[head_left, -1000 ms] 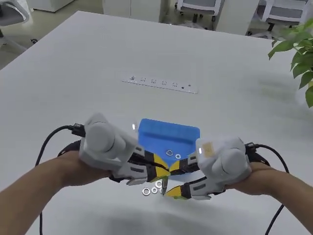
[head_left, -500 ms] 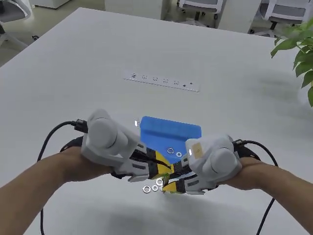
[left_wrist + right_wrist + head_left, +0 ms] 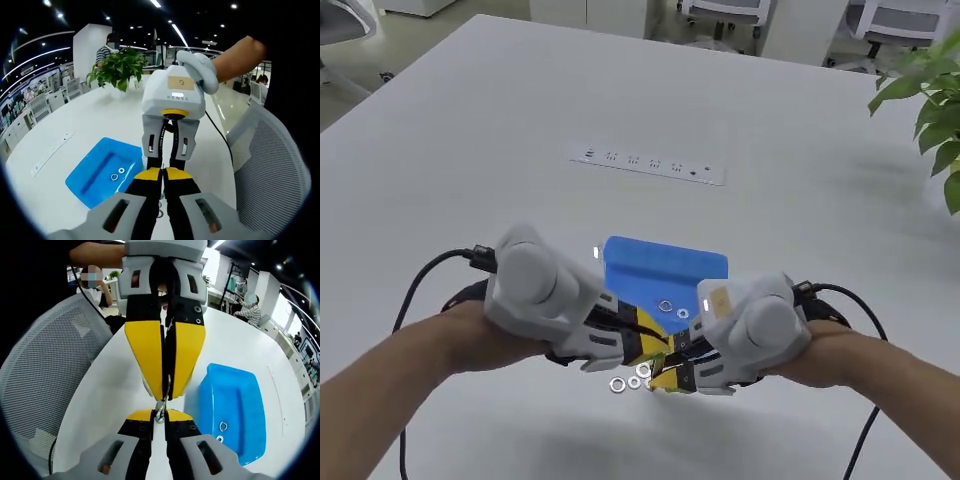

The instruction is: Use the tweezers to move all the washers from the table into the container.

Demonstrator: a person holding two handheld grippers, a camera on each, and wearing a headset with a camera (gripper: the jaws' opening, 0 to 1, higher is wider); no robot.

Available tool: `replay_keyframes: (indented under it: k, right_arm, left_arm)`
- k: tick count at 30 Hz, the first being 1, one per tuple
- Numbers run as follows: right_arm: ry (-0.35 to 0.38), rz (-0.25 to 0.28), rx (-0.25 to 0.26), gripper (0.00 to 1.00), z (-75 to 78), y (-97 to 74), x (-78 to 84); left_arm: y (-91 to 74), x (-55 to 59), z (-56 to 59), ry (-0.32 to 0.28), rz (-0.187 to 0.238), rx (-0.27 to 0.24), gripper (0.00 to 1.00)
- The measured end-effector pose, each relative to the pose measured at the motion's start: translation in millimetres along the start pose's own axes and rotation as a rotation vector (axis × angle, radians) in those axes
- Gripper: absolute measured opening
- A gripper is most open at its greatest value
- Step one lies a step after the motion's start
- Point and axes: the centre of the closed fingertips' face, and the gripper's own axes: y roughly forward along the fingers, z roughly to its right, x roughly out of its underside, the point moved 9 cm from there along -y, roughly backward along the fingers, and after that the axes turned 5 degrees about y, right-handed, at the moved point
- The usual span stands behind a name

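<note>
A blue container (image 3: 665, 262) lies on the white table with two washers (image 3: 666, 306) inside. Three loose washers (image 3: 633, 381) lie on the table just in front of it, under the grippers. My left gripper (image 3: 655, 350) and right gripper (image 3: 667, 372) meet tip to tip above them. In the right gripper view, the left gripper (image 3: 165, 394) has its yellow jaws shut on thin metal tweezers (image 3: 167, 382). The tweezers' tip reaches down between my right gripper's (image 3: 160, 416) closed tips. The left gripper view has the container (image 3: 95, 175) to the left of my left gripper (image 3: 162, 174).
A white power strip (image 3: 648, 167) sits flush in the table beyond the container. A green plant (image 3: 930, 110) stands at the right edge. A mesh office chair (image 3: 270, 165) stands just off the table's near edge. Wide bare table surface stretches on every side.
My right gripper has moved left and in toward the left gripper, and their tips now meet over the loose washers. The left gripper has stayed nearly still.
</note>
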Motion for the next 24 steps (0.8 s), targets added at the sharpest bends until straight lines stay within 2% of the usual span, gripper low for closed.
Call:
replay_keyframes:
  k: [13,16,21,24]
  right_arm:
    - [0.014,-0.005,-0.001,0.09,-0.3,-0.1,-0.3]
    - [0.012,-0.006,-0.002,0.09,-0.1,0.0,-0.4]
    - [0.009,-0.006,-0.001,0.09,-0.1,-0.3,-0.6]
    - [0.010,-0.002,0.001,0.09,-0.1,-1.3,-1.5]
  left_arm:
    - [-0.2,0.0,-0.1,0.011,0.001,-0.007,0.06]
    - [-2.5,1.0,-0.7,0.006,0.011,-0.016,0.09]
    - [-6.3,5.2,-1.5,-0.004,0.006,-0.020,0.15]
    - [-8.6,7.1,-1.8,-0.014,0.012,-0.032,0.21]
